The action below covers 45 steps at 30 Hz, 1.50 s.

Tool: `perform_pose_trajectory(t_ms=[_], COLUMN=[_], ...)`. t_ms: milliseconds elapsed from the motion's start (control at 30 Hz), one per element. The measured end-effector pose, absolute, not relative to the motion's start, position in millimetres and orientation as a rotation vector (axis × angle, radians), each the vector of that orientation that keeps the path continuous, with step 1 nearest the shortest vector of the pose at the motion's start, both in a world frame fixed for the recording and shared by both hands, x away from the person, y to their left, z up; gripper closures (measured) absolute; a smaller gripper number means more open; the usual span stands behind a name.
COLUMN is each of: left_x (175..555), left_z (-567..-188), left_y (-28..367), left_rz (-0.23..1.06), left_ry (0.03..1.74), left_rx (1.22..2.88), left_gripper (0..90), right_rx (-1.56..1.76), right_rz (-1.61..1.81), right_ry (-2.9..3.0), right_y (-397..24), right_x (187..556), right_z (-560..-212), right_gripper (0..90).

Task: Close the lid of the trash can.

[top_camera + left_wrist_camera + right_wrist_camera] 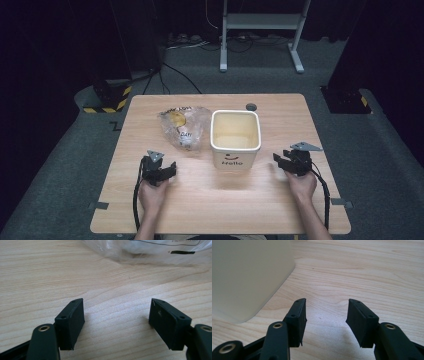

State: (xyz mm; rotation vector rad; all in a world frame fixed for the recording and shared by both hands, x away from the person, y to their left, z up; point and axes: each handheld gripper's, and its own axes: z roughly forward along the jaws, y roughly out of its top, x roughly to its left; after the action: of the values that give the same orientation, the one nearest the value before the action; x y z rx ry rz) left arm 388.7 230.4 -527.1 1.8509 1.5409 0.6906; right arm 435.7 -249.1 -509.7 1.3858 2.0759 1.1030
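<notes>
while both hands rest low, each gripper [167,171] [281,161] gapes — empty.

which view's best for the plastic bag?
High view: the whole bag lies on the table, left of the bin, something yellow inside. Left gripper view catches just its crinkled near edge. Right gripper view faces the bin's wall.

One wooden table [210,200], one cream bin [235,137], one clear plastic bag [182,127], one small grey disc [250,106], two grippers: left gripper [169,171], right gripper [281,161].
</notes>
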Motion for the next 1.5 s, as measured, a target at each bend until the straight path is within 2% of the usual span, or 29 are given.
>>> perform_pose_trajectory(t_ms=[967,1233,1500], left_x=[389,388,388], left_z=[-527,-527,-527], left_y=[230,230,230], left_rz=[0.691,0.691,0.690], left_ry=[1.541,1.544,1.544], left_rx=[1.851,1.846,1.845], left_gripper=[28.5,28.5,28.5], right_rx=[1.375,1.347,1.351], right_rz=[0.991,0.949,0.949], right_ry=[2.104,2.121,2.121], right_y=[-244,-240,-240], right_x=[441,441,441], right_z=[-523,-524,-524], right_gripper=[47.0,36.7,36.4])
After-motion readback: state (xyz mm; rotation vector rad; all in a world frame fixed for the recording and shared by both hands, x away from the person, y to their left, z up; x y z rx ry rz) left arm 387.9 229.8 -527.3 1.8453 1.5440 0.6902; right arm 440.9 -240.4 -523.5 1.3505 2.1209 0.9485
